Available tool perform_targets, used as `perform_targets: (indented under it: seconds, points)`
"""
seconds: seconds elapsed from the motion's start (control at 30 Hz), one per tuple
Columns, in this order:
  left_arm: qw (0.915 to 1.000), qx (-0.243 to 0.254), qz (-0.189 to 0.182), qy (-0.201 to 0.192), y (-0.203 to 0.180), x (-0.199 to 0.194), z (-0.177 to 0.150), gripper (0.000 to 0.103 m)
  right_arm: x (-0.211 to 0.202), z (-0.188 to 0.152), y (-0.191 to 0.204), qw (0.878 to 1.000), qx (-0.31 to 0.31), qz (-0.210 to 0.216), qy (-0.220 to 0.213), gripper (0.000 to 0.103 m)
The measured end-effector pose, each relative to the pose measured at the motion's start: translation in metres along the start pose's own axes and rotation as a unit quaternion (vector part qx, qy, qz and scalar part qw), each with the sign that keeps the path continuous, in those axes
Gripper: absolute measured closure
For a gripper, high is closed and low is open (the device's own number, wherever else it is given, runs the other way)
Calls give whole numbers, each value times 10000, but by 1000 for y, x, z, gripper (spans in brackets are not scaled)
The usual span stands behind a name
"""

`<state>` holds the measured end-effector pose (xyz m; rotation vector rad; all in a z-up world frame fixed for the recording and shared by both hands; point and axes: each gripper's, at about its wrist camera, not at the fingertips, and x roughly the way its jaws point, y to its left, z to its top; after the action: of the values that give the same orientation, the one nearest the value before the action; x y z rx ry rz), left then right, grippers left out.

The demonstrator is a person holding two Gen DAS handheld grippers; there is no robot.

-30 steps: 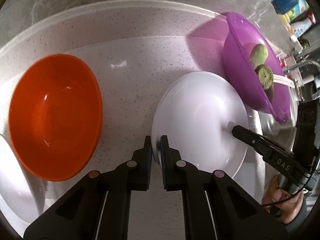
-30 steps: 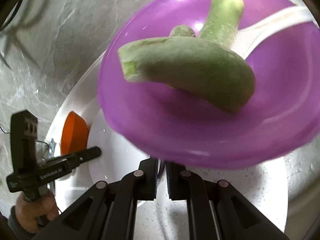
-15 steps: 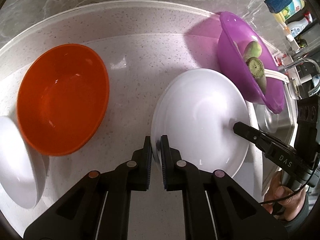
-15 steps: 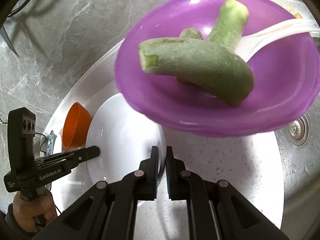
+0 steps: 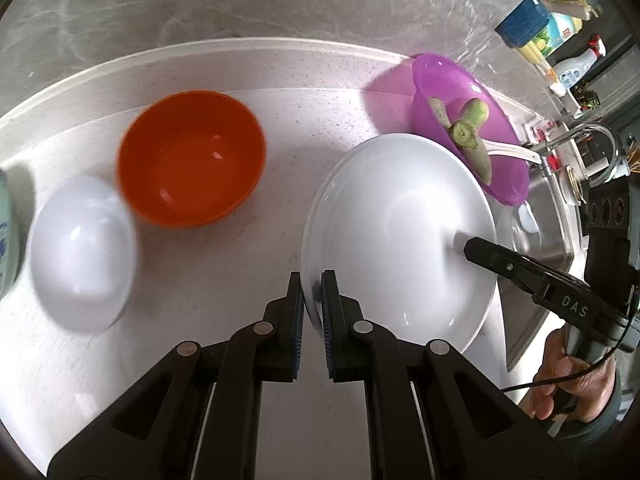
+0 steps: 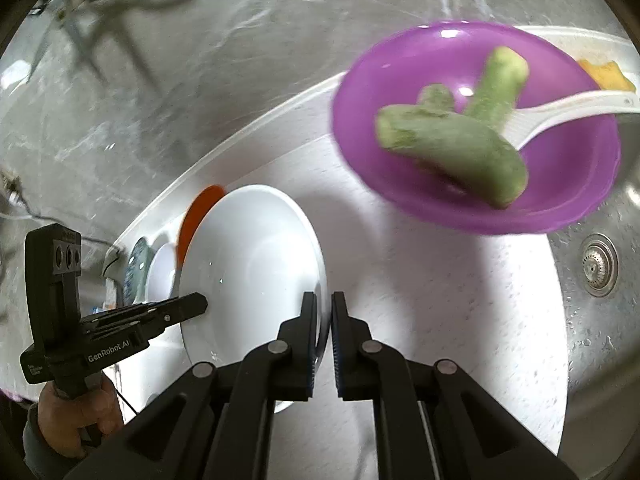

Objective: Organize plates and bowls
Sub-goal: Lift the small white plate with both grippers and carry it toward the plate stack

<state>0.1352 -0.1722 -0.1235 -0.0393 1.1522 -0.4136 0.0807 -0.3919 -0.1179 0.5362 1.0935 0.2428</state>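
Observation:
A white plate (image 5: 400, 232) hangs tilted above the speckled counter, held from both sides. My left gripper (image 5: 313, 286) is shut on its left rim, and my right gripper (image 6: 325, 306) is shut on the opposite rim (image 6: 320, 276). Each gripper shows in the other's view, the right one (image 5: 466, 245) and the left one (image 6: 202, 303). Left of the plate, an orange bowl (image 5: 190, 158) and a small white bowl (image 5: 80, 252) sit on the counter. Behind the plate stands a purple bowl (image 6: 400, 60) with green vegetable pieces (image 6: 452, 148) and a white spoon (image 6: 568, 110).
A steel sink with a drain (image 6: 599, 266) lies right of the counter, with a faucet (image 5: 588, 132) above it. A patterned cup (image 5: 6, 232) stands at the far left edge. Bottles (image 5: 560, 28) line the marble wall at the back right. A person's hand (image 5: 568, 376) grips the right tool.
Both grippers have risen with the white plate between them. The purple bowl now looks smaller and farther off. The orange bowl has shifted right in the left view, and the small white bowl has come fully in.

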Motion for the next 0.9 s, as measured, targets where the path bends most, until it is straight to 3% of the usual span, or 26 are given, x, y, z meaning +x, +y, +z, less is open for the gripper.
perform_targets:
  seconds: [0.43, 0.9]
  points:
    - [9975, -645, 3, -277, 60, -92, -95, 96, -5, -42, 89, 9966, -605, 432, 354, 93]
    - [9880, -1402, 146, -625, 135, -181, -216, 95, 12, -95, 193, 9830, -1419, 822, 831, 93]
